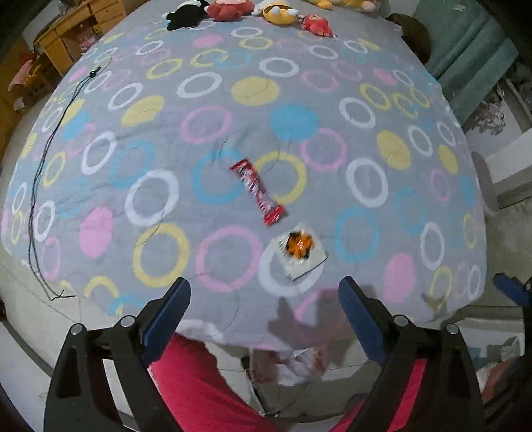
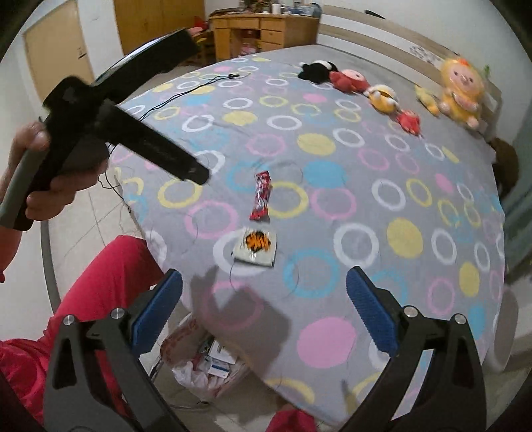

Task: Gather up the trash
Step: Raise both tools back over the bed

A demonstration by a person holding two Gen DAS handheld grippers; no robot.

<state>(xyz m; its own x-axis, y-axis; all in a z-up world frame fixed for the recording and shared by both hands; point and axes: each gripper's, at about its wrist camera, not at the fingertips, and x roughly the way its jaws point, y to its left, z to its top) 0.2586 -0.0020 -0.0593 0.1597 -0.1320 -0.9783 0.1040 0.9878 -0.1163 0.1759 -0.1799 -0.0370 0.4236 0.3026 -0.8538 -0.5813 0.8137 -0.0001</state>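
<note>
A red snack wrapper [image 1: 257, 192] [image 2: 261, 196] lies on the grey bed cover with coloured rings [image 1: 212, 256] [image 2: 365, 186]. Just nearer to me lies a white packet with an orange print [image 1: 301, 251] [image 2: 256, 246]. My left gripper [image 1: 264, 289] hangs open high above the bed's near edge, with nothing between its blue pads. My right gripper [image 2: 264, 277] is open and empty too, well above the cover. A white trash bag with several scraps in it [image 2: 206, 362] [image 1: 292, 365] sits on the floor below the bed edge.
Several plush toys [image 2: 382, 93] [image 1: 276, 11] line the bed's far end. A black cable [image 1: 36, 186] trails over the bed's left side. A wooden desk [image 2: 262, 30] stands beyond. A hand [image 2: 50, 189] and red trousers [image 2: 109, 285] are at the near left.
</note>
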